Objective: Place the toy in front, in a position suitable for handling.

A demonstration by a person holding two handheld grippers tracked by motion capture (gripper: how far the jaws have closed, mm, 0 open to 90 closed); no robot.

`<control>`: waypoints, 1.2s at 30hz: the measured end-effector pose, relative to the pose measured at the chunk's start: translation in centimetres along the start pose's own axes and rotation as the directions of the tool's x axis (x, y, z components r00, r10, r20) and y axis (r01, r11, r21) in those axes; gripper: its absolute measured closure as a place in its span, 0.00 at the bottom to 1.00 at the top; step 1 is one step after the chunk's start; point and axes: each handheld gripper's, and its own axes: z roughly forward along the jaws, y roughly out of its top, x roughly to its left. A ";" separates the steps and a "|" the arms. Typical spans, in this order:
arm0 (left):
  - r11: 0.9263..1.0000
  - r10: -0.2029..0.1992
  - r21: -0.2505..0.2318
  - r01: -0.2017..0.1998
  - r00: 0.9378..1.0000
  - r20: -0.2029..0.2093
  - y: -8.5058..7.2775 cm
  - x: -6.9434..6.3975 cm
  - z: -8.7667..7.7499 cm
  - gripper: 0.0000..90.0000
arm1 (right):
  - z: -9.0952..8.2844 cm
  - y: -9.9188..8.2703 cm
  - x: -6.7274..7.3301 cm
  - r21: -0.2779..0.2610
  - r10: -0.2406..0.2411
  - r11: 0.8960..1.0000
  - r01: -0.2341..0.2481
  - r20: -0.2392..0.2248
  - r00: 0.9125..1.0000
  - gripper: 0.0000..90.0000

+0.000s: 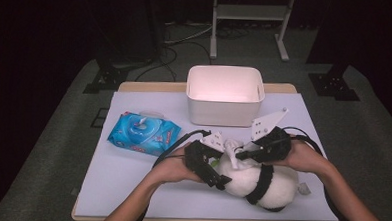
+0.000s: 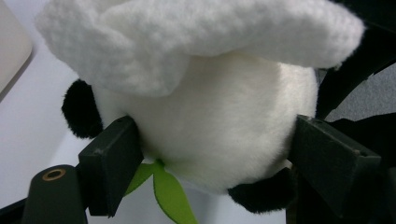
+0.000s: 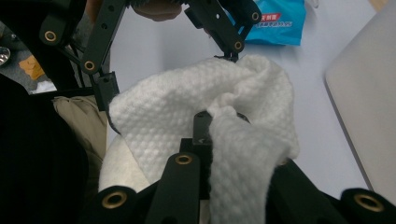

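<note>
**Both claws grip: one on the panda, one on the wipe**

Left gripper [image 1: 207, 167] has its jaws spread wide around the white head of the plush panda [image 1: 261, 182], and both pads press into the fur, as the left gripper view shows: one pad on each side of the round head. Just under the head a green felt leaf [image 2: 169, 190] sticks out beside the left pad. A black ear [image 2: 80, 108] is seen at the side.

Right gripper [image 1: 242, 153] has its jaws almost fully closed, and they pinch a white textured wipe [image 3: 187, 112]. The wipe lies draped over the top of the panda's head, touching it, and one fold of it hangs over the jaws in the right gripper view.

The panda lies on the white table [image 1: 131, 177], at the near edge, right of the middle, between the two hands.

Count of things on the table: one plush panda, one white wipe, one blue pack of wipes [image 1: 144, 133], one white bin [image 1: 224, 95]. The blue pack lies flat to the left, well apart from the panda. The bin stands at the far side, behind the grippers.
</note>
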 end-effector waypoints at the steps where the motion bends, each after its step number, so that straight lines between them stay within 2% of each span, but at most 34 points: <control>1: 1.000 -0.007 -0.005 0.007 1.000 0.004 -0.1 0.0 0.0 0.19 | 0.1 0.0 0.0 0.003 0.003 1.000 -0.003 -0.001 1.000 0.91; 14: 0.999 -0.039 0.016 0.038 0.999 0.017 -1.8 0.6 0.3 0.19 | -0.6 -3.8 -0.5 0.035 0.086 0.996 -0.086 0.006 0.996 0.91; 18: 0.998 -0.051 0.028 0.050 0.999 0.018 -2.4 0.8 0.5 0.19 | -0.7 -5.0 -0.3 0.057 0.104 0.993 -0.104 0.010 0.995 0.91; 22: 0.997 -0.061 0.050 0.060 0.998 0.023 -3.1 0.9 0.7 0.19 | -0.4 -5.7 0.2 0.052 0.110 0.992 -0.111 0.010 0.994 0.91; 25: 0.995 -0.071 0.069 0.069 0.997 0.025 -3.6 1.1 0.7 0.19 | 0.1 -5.6 0.7 0.052 0.100 0.994 -0.100 0.009 0.995 0.91; 31: 0.994 -0.104 0.046 0.103 0.994 0.025 -4.3 1.3 0.1 0.19 | 1.0 -5.0 1.7 0.062 0.052 0.997 -0.053 0.006 0.999 0.91; 36: 0.995 -0.090 0.039 0.090 0.996 0.020 -4.1 1.4 -0.2 0.16 | 1.5 -4.4 2.7 0.069 0.021 0.997 -0.021 -0.003 1.000 0.91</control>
